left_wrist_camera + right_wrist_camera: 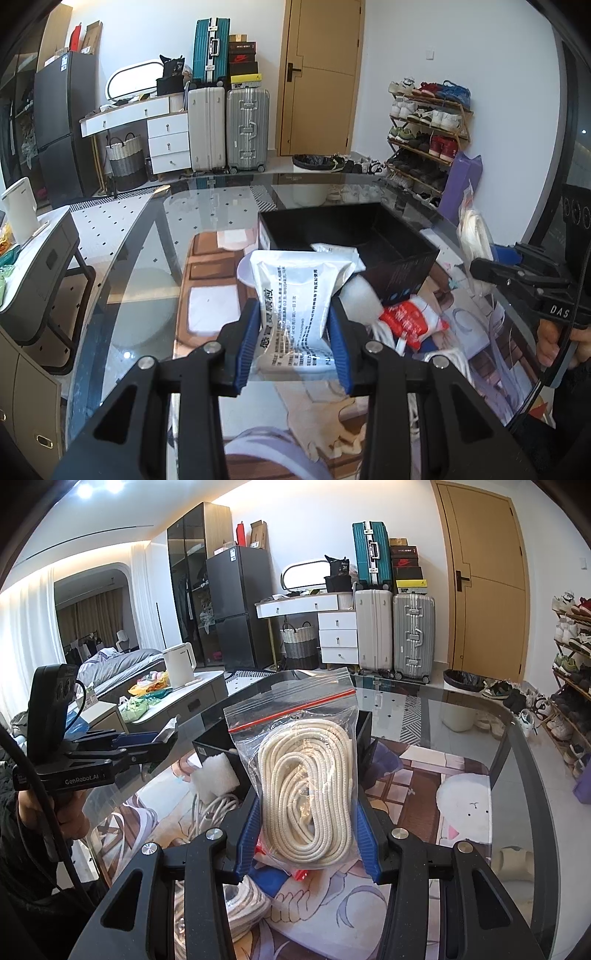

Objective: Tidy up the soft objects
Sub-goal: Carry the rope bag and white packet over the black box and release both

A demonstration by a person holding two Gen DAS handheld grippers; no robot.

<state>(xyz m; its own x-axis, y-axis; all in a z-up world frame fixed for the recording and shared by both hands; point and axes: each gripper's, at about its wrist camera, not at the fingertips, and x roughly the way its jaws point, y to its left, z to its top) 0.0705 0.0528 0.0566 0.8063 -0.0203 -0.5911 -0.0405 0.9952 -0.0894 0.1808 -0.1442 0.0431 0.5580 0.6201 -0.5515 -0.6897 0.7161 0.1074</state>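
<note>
My left gripper (pixel 291 325) is shut on a white foil pouch (pixel 295 288) with black print, held above the glass table just in front of the open black box (pixel 347 236). Another white packet (pixel 336 251) lies inside the box. A white foam block (pixel 360 299) and a red-and-white pack (pixel 410 321) lie by the box's near corner. My right gripper (pixel 306 827) is shut on a clear zip bag of cream rope (pixel 306 782), held upright over the table. The left gripper (pixel 147 746) shows at left in the right wrist view, the right gripper (pixel 517 273) at right in the left wrist view.
The glass table (pixel 140 280) lies over a cartoon-print mat (pixel 461 805). More white cord (pixel 210 808) and a rope bundle (pixel 236 904) lie near the front. Suitcases (pixel 229 129), a shoe rack (pixel 428 125), a bin (pixel 314 162) and a door stand behind.
</note>
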